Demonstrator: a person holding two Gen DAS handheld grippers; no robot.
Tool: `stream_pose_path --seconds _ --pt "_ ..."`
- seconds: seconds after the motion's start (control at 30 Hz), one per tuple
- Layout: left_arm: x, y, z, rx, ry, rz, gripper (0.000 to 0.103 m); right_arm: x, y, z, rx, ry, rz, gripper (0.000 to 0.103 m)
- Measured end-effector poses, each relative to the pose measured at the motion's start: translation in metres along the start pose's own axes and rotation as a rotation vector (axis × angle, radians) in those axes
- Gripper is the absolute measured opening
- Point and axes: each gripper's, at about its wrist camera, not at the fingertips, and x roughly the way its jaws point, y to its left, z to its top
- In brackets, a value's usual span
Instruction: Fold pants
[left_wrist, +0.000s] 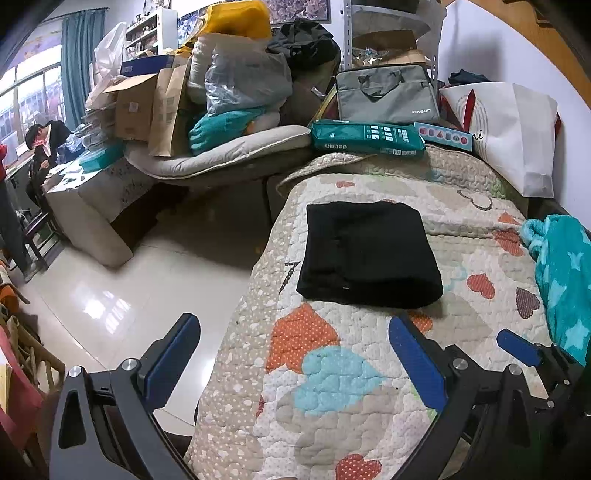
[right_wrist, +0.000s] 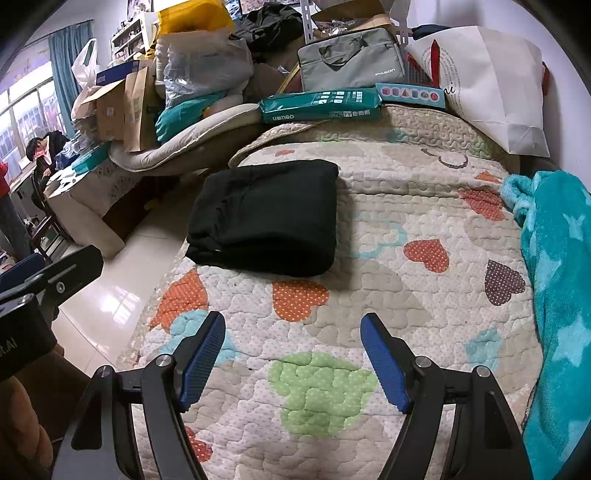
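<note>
The black pants (left_wrist: 369, 254) lie folded into a compact rectangle on the heart-patterned quilt (left_wrist: 332, 387), near the bed's left edge; they also show in the right wrist view (right_wrist: 266, 218). My left gripper (left_wrist: 295, 332) is open and empty, held back from the pants over the bed's near left corner. My right gripper (right_wrist: 293, 332) is open and empty, above the quilt (right_wrist: 388, 258) short of the pants. The right gripper's blue finger (left_wrist: 517, 345) shows at the right of the left wrist view, and the left gripper (right_wrist: 55, 277) at the left of the right wrist view.
A teal fleece blanket (right_wrist: 554, 295) lies along the bed's right side. A green paper pack (right_wrist: 321, 105), grey laptop bag (right_wrist: 351, 62) and white bag (right_wrist: 487, 81) sit at the bed's far end. Cluttered sofa (left_wrist: 221, 147) and tiled floor (left_wrist: 147, 277) are to the left.
</note>
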Motion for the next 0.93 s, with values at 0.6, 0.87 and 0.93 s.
stream_pose_path --seconds 0.6,0.87,0.93 --pt "0.021 0.007 -0.007 -0.034 0.090 -0.114 0.102 0.005 0.005 -0.005 -0.043 0.013 -0.007 0.081" --pt "0.038 0.016 -0.013 -0.069 0.170 -0.093 0.102 0.008 0.015 -0.008 -0.083 0.016 -0.012 0.082" --pt "0.039 0.017 -0.013 -0.077 0.184 -0.089 0.102 0.008 0.014 -0.009 -0.080 0.019 -0.020 0.082"
